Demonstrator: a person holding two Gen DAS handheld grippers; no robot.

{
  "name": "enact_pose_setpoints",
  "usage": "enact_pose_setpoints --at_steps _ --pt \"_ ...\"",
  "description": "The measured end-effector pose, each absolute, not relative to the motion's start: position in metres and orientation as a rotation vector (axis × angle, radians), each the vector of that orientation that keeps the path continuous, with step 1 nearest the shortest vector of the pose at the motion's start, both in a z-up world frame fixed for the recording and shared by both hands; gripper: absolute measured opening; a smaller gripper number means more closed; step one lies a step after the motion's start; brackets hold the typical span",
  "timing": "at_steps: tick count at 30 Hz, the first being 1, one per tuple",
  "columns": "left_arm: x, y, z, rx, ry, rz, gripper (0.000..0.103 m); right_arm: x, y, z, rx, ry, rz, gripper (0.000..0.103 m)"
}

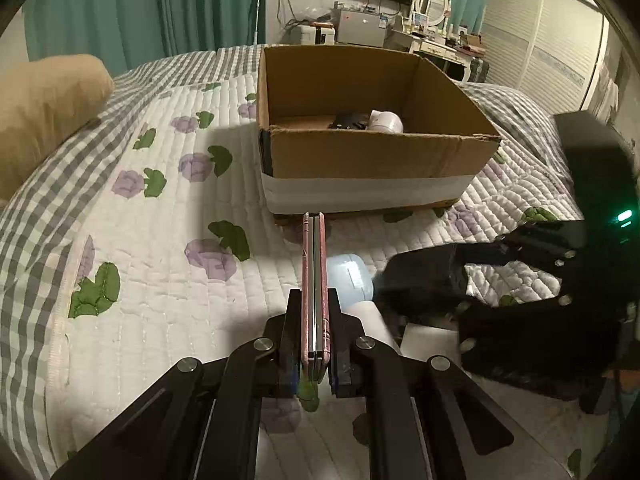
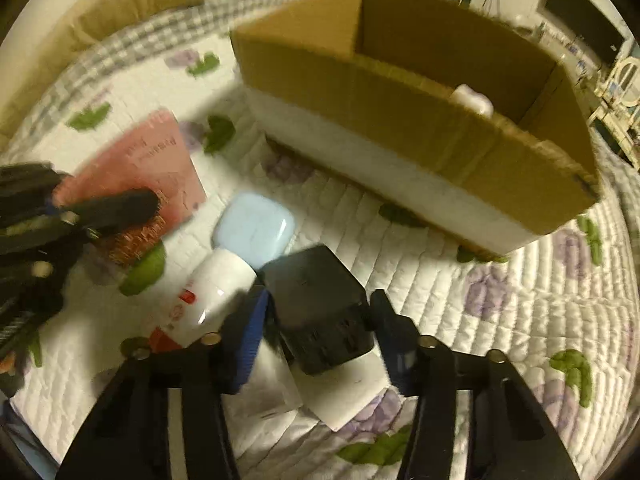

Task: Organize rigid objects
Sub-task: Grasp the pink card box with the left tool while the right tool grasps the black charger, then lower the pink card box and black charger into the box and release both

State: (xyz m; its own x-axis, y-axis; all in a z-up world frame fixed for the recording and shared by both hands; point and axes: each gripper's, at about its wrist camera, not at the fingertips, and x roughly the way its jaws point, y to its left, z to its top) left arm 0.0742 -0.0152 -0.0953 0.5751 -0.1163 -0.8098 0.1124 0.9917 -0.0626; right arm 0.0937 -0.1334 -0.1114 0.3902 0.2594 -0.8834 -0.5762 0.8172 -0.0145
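My left gripper is shut on a thin pink box, held edge-up above the quilt in front of the cardboard box. The pink box also shows flat-side in the right wrist view, with the left gripper on it. My right gripper is open around a black power cube; its fingers stand apart on both sides. A white bottle with a light blue cap lies beside the cube. The cardboard box holds a white object and a black item.
The quilted bedspread covers the bed. A tan pillow lies at the left. A white flat box lies under the black cube. A dresser and mirror stand beyond the bed.
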Motion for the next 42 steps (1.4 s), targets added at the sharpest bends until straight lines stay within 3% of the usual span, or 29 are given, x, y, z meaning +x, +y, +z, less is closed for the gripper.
enact_pose_setpoints --at_steps 8,13,23,33,42 --pt "0.076 -0.020 -0.071 -0.004 0.900 -0.143 0.010 0.074 -0.151 -0.055 -0.281 0.875 0.505 0.044" --pt "0.088 -0.024 -0.029 0.002 0.825 -0.170 0.010 0.076 -0.154 0.000 -0.259 0.748 0.486 0.044" --pt "0.165 -0.044 0.047 0.097 0.687 -0.144 0.010 0.134 -0.161 0.091 -0.247 0.562 0.373 0.044" --pt "0.251 -0.059 -0.023 0.142 0.846 -0.167 0.010 0.215 -0.168 0.060 -0.206 0.639 0.301 0.044" --pt "0.278 -0.060 -0.076 0.167 0.937 -0.158 0.011 0.249 -0.176 0.009 -0.208 0.714 0.289 0.044"
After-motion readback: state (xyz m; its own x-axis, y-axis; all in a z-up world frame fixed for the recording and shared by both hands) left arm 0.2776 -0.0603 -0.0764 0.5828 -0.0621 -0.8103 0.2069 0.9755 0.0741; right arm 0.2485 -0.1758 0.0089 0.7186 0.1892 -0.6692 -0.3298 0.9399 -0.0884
